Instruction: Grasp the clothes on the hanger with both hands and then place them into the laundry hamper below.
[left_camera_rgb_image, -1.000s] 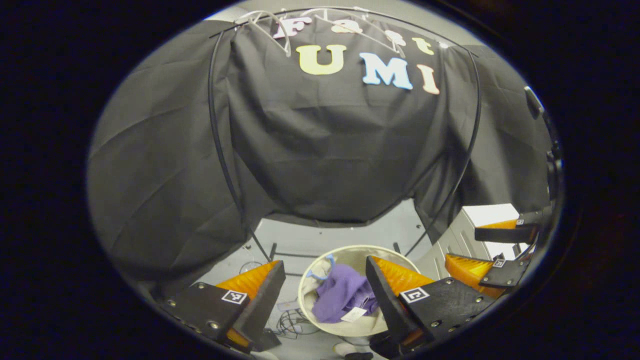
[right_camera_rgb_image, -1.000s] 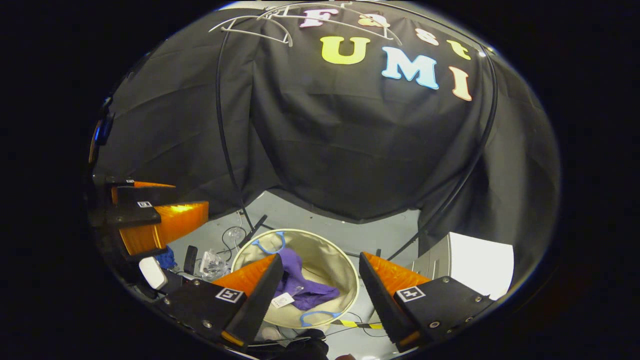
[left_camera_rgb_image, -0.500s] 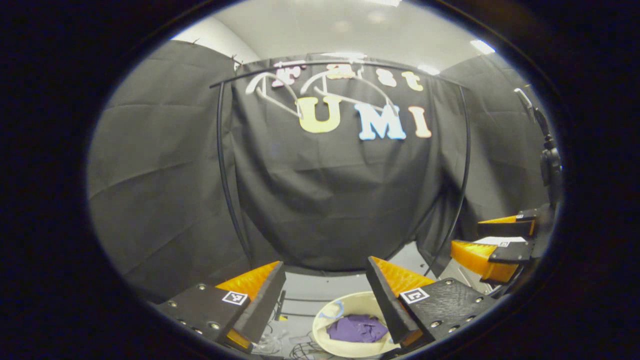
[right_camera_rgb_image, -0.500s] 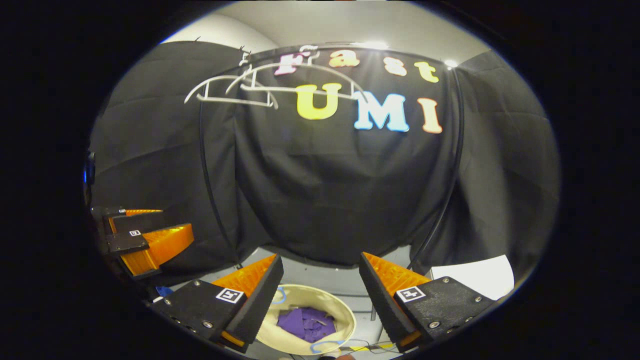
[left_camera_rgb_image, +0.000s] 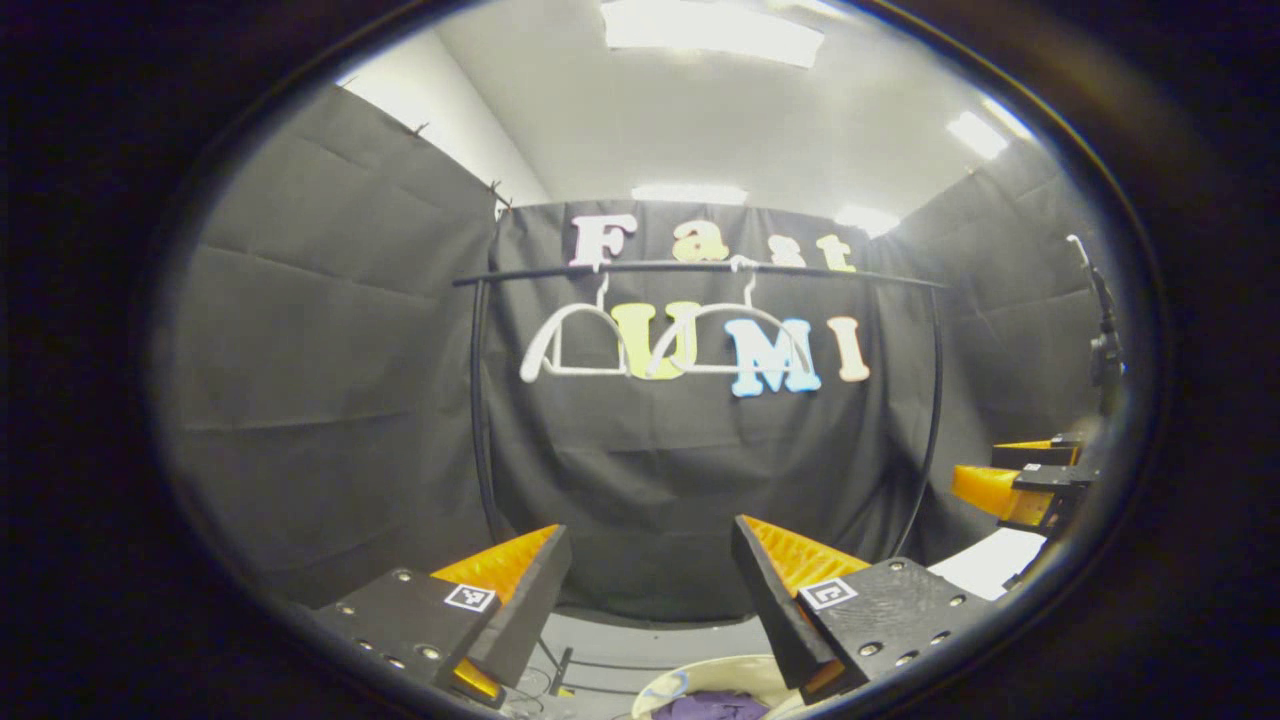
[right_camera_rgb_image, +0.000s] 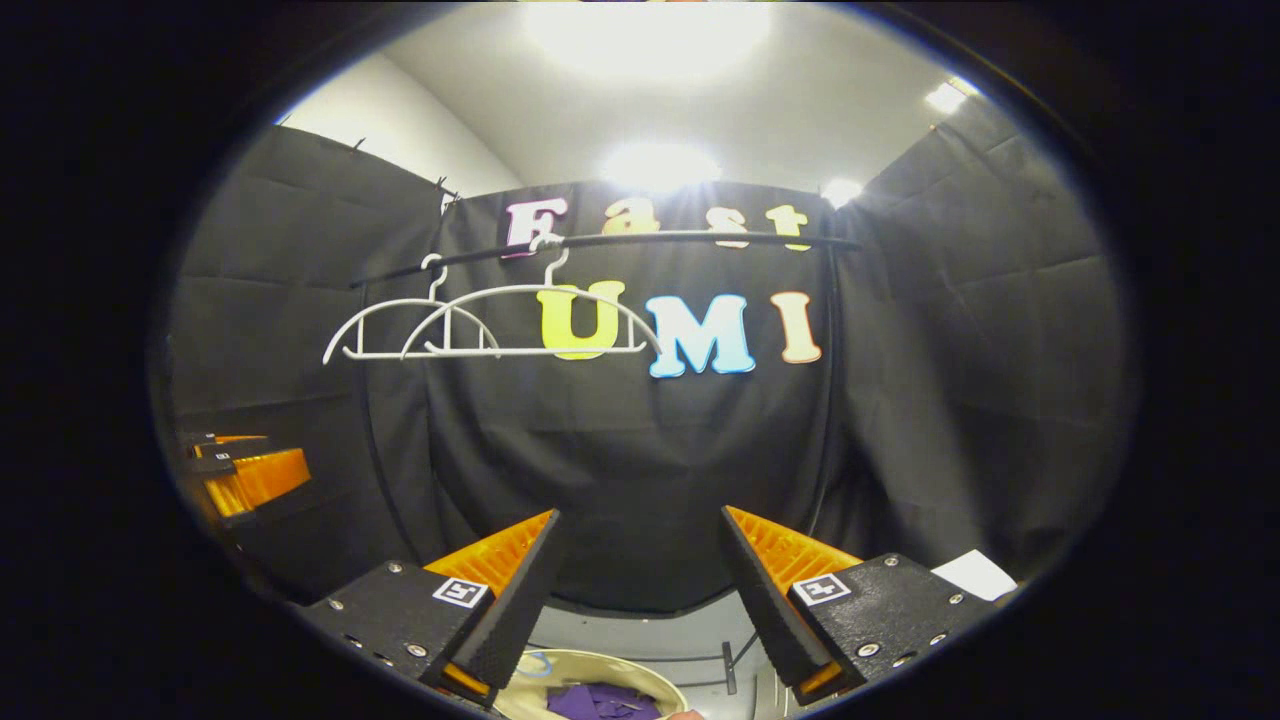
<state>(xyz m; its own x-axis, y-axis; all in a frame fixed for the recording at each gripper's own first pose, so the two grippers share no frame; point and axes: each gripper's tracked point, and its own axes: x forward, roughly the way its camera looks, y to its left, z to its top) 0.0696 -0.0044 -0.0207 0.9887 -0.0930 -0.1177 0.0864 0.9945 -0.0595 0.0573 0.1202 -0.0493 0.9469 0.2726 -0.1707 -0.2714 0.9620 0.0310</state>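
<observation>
The floor (right_camera_rgb_image: 690, 640) is pale grey. On it stands a round cream hamper (right_camera_rgb_image: 520, 690), low in both views, with purple cloth (right_camera_rgb_image: 600, 702) inside. A dark bar (right_camera_rgb_image: 727, 668), perhaps the rail's foot, rests just beside it.

Two white hangers (right_camera_rgb_image: 480, 320) hang on a black rail (right_camera_rgb_image: 620, 240). The laundry hamper (right_camera_rgb_image: 560, 665) is cream with a pale blue handle loop, and the clothes (right_camera_rgb_image: 600, 700) inside it are purple. The floor (left_camera_rgb_image: 640, 640) is light grey.
</observation>
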